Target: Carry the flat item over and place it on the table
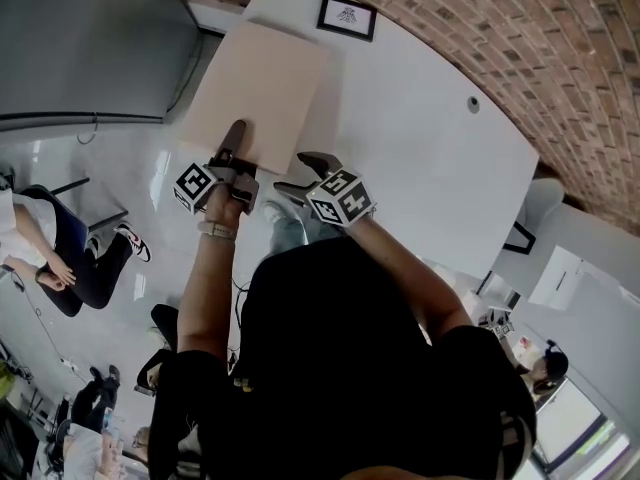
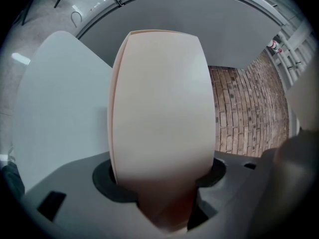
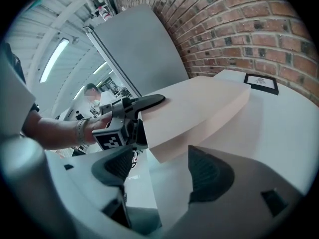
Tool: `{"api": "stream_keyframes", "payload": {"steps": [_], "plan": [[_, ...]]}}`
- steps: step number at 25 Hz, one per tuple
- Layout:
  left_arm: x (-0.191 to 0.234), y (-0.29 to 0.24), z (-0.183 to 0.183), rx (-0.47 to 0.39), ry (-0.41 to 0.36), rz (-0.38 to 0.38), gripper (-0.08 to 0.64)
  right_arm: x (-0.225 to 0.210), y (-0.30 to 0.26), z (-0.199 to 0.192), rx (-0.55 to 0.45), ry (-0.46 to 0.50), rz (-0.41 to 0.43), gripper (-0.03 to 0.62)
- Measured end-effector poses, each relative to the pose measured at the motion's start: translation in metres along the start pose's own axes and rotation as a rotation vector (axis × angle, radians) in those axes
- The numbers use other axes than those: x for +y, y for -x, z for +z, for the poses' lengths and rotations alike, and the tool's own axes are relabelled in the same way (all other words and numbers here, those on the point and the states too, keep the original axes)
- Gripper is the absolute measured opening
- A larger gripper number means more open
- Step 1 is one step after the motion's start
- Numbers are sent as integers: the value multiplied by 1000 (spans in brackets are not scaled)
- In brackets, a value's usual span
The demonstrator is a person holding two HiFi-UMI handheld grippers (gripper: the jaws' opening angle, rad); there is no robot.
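Observation:
The flat item is a pale beige board (image 1: 255, 93) that lies across the left part of the white table (image 1: 420, 138). My left gripper (image 1: 237, 150) is shut on the board's near edge, one jaw lying on top of it. In the left gripper view the board (image 2: 159, 108) fills the gap between the jaws of that gripper (image 2: 160, 203). My right gripper (image 1: 308, 176) stands open just off the board's near right corner and touches nothing. From the right gripper (image 3: 162, 168), the board (image 3: 199, 108) appears slightly raised at its near end, with the left gripper (image 3: 130, 117) on it.
A small black-framed card (image 1: 347, 16) lies at the table's far end beside the brick wall (image 1: 500, 18). A grey panel (image 1: 90, 38) stands left of the table. People sit on the floor side at left (image 1: 50, 253). The table has a small hole (image 1: 473, 104).

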State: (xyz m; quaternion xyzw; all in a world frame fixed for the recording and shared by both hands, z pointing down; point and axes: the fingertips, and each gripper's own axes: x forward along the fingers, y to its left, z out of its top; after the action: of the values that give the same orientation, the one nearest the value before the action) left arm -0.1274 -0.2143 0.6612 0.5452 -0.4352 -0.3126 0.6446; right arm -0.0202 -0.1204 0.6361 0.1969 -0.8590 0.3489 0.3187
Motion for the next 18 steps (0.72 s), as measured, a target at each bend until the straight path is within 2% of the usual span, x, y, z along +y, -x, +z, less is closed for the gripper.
{"api": "stream_keyframes", "payload": {"steps": [3,5,6,11,13,16,18], "plan": [[1,-7,-3,8,-2,-15,273,-12,-5,0,-15,-14,-42,347],[5,-8,-6,16,0,-13,275,-20,-8,1,-27,-36,-60,287],[6,-6,-7,21,2,-12,276,-21,-9,1,-29,-46,-61,279],[13,-3,-8,58,-5,-19,281,-18,-13,-4,-34,-58,-71,274],[15,-3,-13,101,-13,-11,285,-20,-15,-7,-32,-63,-84,270],[18,-2,-31,215,-48,3,288,-27,-13,-11,-29,-101,-106,242],[20,-1,-41,262,-34,2,288,-31,-11,-15,-37,-147,-108,213]]}}
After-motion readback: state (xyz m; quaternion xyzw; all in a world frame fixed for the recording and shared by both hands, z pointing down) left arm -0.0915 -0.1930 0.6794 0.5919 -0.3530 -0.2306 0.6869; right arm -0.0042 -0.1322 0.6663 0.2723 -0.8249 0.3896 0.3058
